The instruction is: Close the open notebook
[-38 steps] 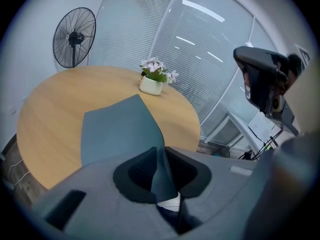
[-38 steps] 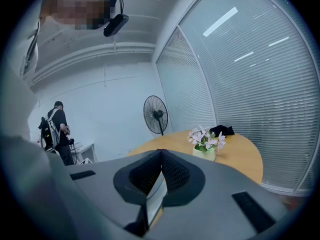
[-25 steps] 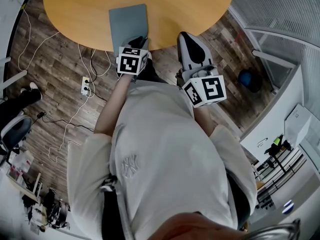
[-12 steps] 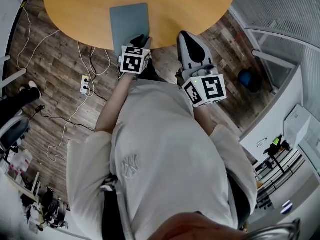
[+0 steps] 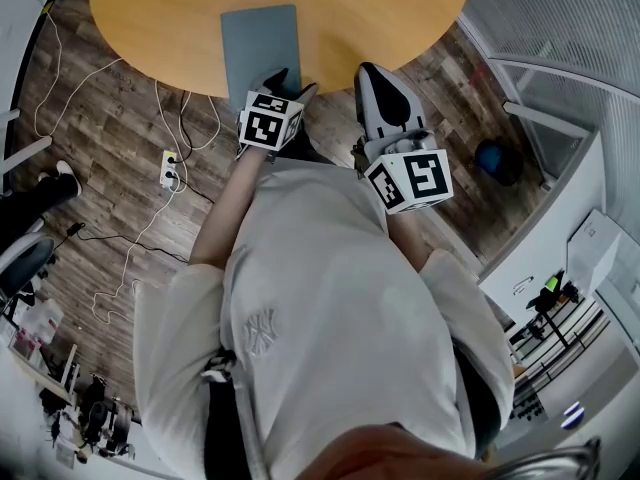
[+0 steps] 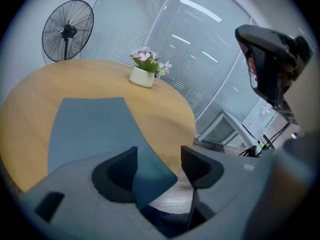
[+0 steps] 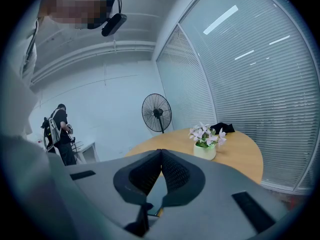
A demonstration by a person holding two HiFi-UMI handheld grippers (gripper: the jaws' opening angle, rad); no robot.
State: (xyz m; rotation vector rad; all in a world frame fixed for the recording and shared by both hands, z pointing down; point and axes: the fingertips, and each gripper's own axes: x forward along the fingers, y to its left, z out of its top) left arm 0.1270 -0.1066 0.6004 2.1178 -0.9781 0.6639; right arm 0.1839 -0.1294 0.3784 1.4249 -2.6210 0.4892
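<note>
**At the surface's near edge: notebook shut, left claw letting go**

On the round wooden surface [image 5: 150, 28], head view: the grey-blue notebook [image 5: 262, 50] lies flat and closed, cover up, its near end at the edge closest to the person. The left claw [image 5: 292, 81] sits at the notebook's near right corner. The right claw [image 5: 368, 71] is just to the right of it, level with the surface's edge and apart from the notebook. Below the surface there is wood-plank floor with white cables and a power strip [image 5: 172, 171].

Left gripper view: the jaws are opening and stand wide. The notebook's [image 6: 90, 129] near corner lies in the gap of the left claw [image 6: 159, 159]. Neither pad presses on it, so there is no grip. The rest of the cover runs away across the surface [image 6: 30, 104]. A white pot of pink flowers [image 6: 142, 76] stands at the far side, well apart from the notebook. A pedestal fan [image 6: 67, 30] stands behind the surface.

Right gripper view: the jaws of the right claw [image 7: 161, 156] meet at their tips with nothing held. Beyond them are the flower pot [image 7: 205, 149], a dark bundle [image 7: 222, 128] behind it on the surface [image 7: 240, 156], and the fan [image 7: 156, 112]. A person [image 7: 60, 131] stands by the far wall.
</note>
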